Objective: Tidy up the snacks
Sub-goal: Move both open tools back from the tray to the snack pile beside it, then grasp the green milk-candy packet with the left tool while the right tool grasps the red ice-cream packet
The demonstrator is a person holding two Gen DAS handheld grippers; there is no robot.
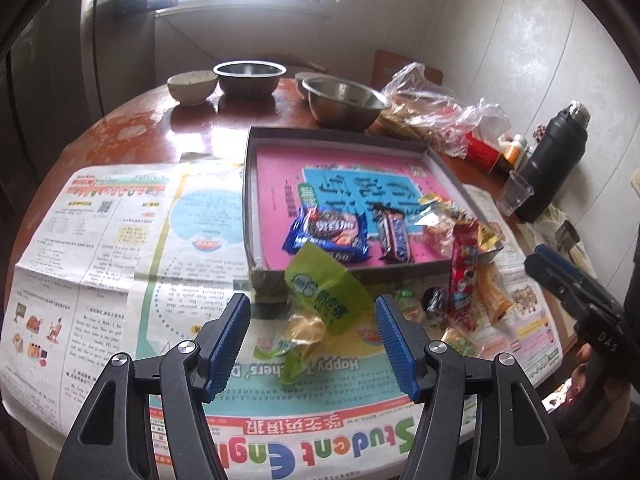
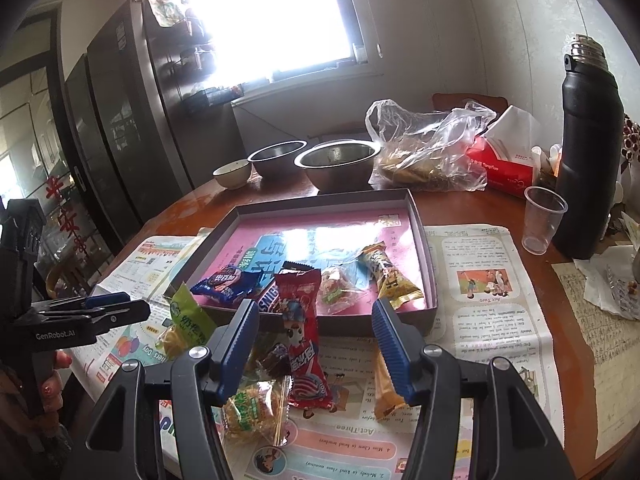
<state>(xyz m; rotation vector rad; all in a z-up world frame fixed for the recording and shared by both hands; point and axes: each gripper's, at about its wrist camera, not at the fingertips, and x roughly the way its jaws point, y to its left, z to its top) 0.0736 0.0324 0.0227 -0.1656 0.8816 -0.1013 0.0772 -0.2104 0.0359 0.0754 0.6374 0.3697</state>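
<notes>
Both hand-held grippers (image 1: 314, 344) (image 2: 314, 348) spread, empty; red packet (image 2: 302, 344) overlaps the tray (image 2: 420, 236) edge

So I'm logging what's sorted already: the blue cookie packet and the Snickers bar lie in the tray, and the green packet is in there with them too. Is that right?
Not quite. The blue cookie packet and the Snickers bar do lie in the tray, but the green packet is outside it, on the newspaper against the tray's near wall. The left wrist view shows this.
</notes>
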